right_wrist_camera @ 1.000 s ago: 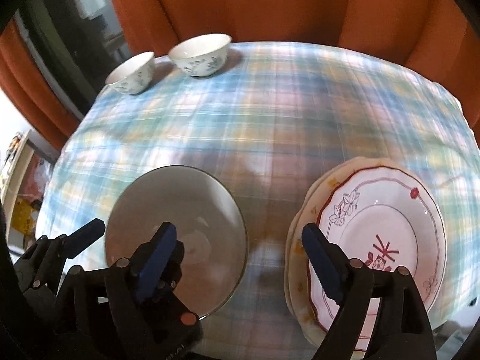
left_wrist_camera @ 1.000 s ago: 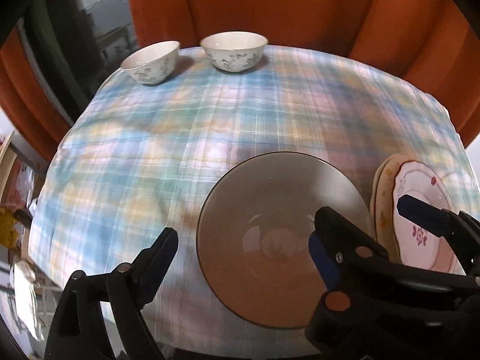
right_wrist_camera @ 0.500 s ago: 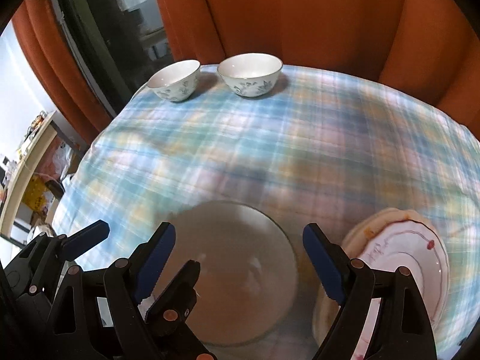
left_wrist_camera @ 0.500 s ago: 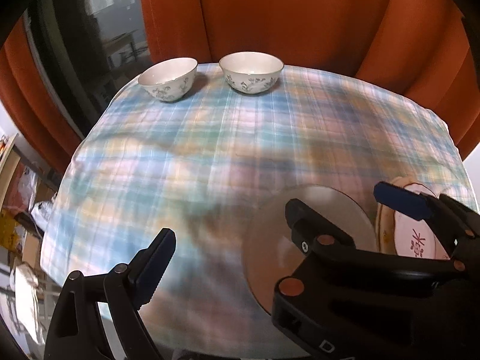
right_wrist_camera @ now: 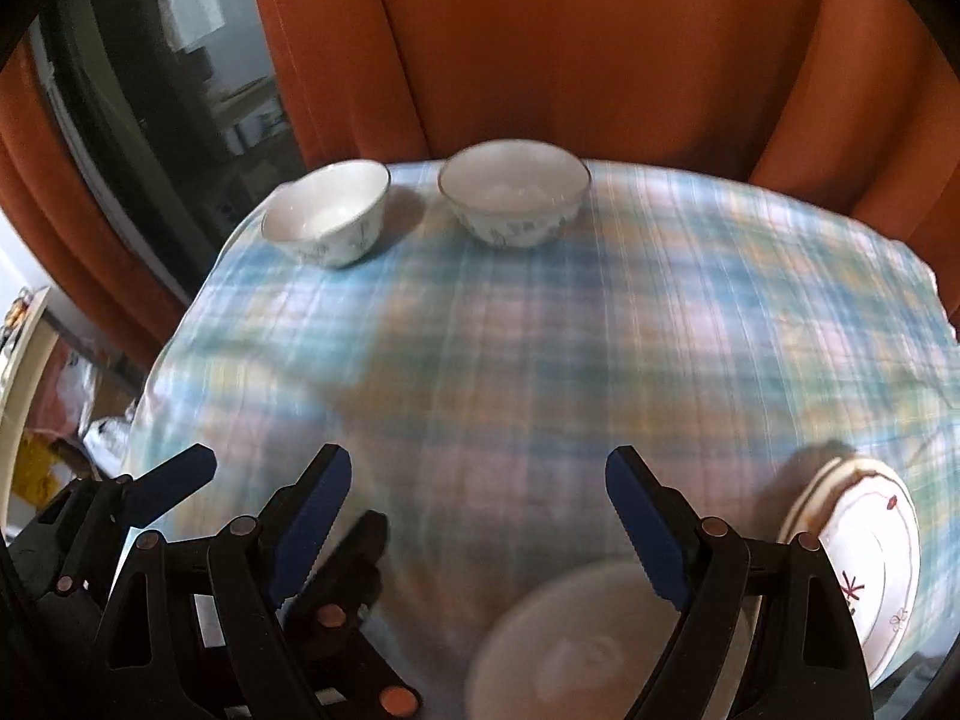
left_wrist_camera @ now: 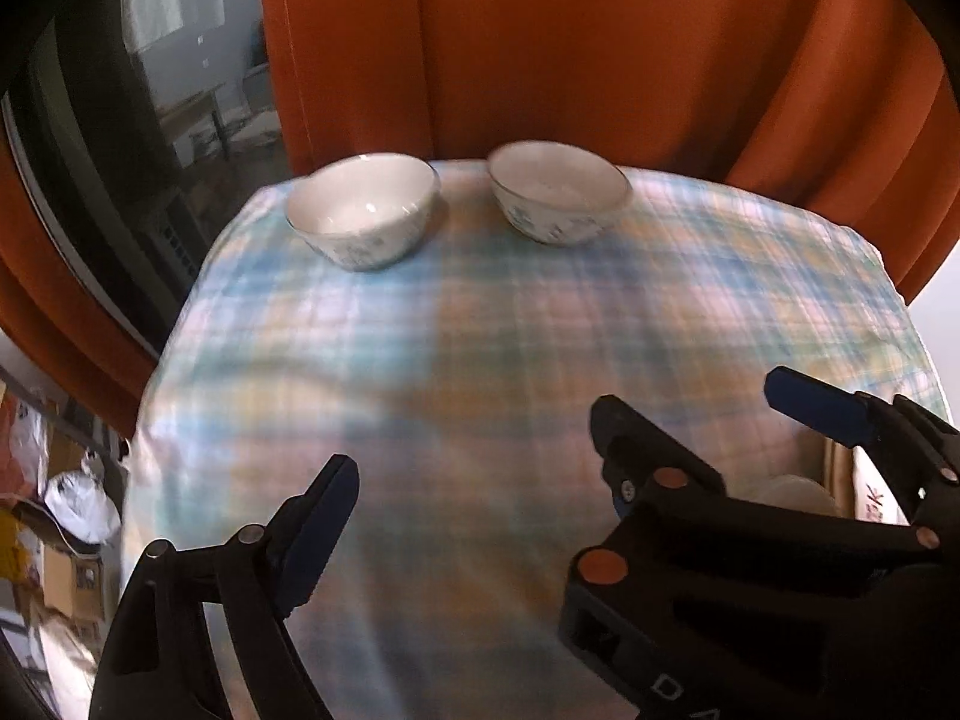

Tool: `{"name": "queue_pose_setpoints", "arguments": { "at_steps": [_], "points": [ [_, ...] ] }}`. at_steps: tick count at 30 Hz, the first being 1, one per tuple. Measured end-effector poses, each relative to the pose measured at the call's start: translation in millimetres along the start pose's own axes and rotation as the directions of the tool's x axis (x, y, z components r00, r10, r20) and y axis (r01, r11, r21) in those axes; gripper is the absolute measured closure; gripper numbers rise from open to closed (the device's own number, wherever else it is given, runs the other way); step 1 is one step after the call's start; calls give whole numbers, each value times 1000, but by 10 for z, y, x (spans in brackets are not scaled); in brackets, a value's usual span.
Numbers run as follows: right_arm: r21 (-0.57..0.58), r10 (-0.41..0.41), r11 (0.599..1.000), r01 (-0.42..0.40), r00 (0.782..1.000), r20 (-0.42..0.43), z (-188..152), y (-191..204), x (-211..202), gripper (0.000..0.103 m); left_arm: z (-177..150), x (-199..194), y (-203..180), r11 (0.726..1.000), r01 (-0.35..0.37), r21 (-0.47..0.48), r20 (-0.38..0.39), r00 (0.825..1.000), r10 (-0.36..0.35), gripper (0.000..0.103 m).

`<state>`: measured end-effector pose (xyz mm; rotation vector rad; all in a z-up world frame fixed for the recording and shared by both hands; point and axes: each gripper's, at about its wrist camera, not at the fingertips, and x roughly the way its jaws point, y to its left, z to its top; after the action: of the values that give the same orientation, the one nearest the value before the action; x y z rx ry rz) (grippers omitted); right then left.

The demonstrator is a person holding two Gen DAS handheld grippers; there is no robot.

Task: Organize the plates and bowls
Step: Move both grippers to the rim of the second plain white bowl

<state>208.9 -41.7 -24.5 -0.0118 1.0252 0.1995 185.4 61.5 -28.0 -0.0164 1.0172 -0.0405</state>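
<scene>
Two white bowls [right_wrist_camera: 327, 213] [right_wrist_camera: 515, 192] side by side, upper centre of the frame, on the plaid table [right_wrist_camera: 540, 360]. Glass plate [right_wrist_camera: 576, 648] bottom centre; stacked plates [right_wrist_camera: 864, 570] lower right. Left claw [left_wrist_camera: 474, 480] spread, jaws just narrowing, empty. Right claw [right_wrist_camera: 474, 510] spread, empty.

We see a table covered with a blue, pink and yellow plaid tablecloth [right_wrist_camera: 600, 330]. At its far edge stand two small white floral bowls, one to the left [right_wrist_camera: 327, 219] and one just beside it to the right [right_wrist_camera: 515, 192], apart and upright. Near us lies a translucent glass plate [right_wrist_camera: 576, 654], and to its right a stack of patterned plates [right_wrist_camera: 870, 564].
</scene>
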Motion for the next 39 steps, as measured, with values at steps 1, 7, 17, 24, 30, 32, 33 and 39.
{"name": "queue_pose_setpoints", "arguments": {
  "at_steps": [1, 7, 17, 24, 30, 32, 33, 39],
  "points": [
    [6, -8, 1000, 8, 1000, 9, 66, 68, 15, 14, 63, 6, 76, 1000, 8, 4, 9, 1000, -8, 16],
    [47, -36, 998, 34, 998, 48, 340, 274, 46, 14, 325, 39, 313, 999, 29, 22, 43, 999, -30, 16],
    [81, -83, 994, 76, 992, 90, 739, 418, 173, 14, 699, 212, 564, 999, 30, -26, 110, 994, -27, 21],
    [56, -86, 995, 81, 991, 102, 1035, 544, 441, 14, 964, 447, 801, 999, -15, -40, 120, 993, 20, 21],
    [52, -63, 997, 58, 993, 99, 1344, 652, 809, 14, 1221, 761, 1037, 997, -54, -64, 107, 992, 61, 22],
    [58, -58, 997, 53, 994, 93, 1439, 677, 933, 15, 1301, 873, 1093, 995, -78, -69, 99, 991, 85, 24],
    [59, -64, 997, 58, 993, 95, 1487, 691, 1001, 15, 1333, 913, 1116, 994, -89, -70, 96, 991, 95, 25],
    [61, -56, 997, 51, 995, 83, 1690, 759, 1311, 34, 1518, 1216, 1266, 986, -134, -95, 80, 987, 141, 26]
  ]
}}
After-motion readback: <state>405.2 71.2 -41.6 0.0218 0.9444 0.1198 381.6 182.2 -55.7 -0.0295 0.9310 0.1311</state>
